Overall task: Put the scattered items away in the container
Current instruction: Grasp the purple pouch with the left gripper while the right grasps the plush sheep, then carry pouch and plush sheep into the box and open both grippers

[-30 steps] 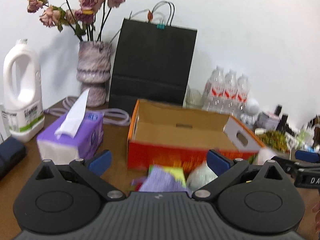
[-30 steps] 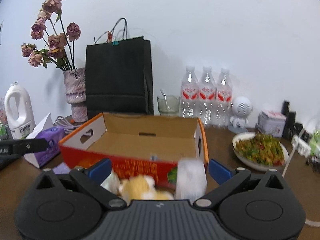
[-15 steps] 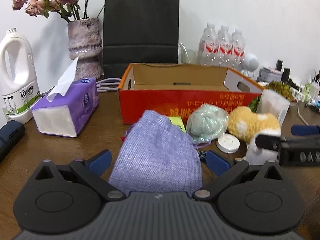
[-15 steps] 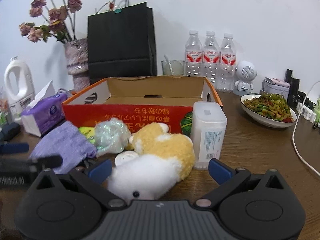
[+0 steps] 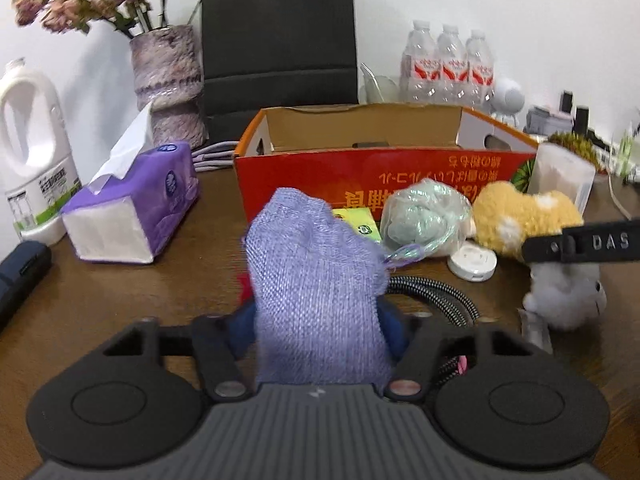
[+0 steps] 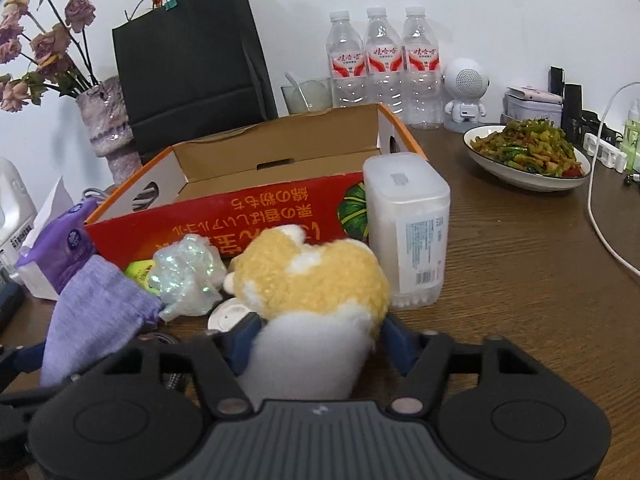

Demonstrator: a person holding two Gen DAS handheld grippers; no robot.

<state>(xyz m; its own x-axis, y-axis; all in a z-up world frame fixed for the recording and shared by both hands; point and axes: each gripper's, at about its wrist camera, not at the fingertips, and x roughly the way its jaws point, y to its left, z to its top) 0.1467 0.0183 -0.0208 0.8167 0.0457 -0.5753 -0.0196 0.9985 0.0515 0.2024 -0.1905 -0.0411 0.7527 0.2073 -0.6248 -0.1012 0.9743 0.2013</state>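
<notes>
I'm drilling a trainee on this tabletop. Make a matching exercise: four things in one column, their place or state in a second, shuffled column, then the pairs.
Things
1. purple pouch
2. plush toy
3. box
4. swab tub

Places or states
A. standing upright by the box's right corner
B. clamped in the right hand-held gripper
C. open, nothing seen inside
D. clamped in the left hand-held gripper

Pairs: 1-D, 2-B, 3-C, 4-A
</notes>
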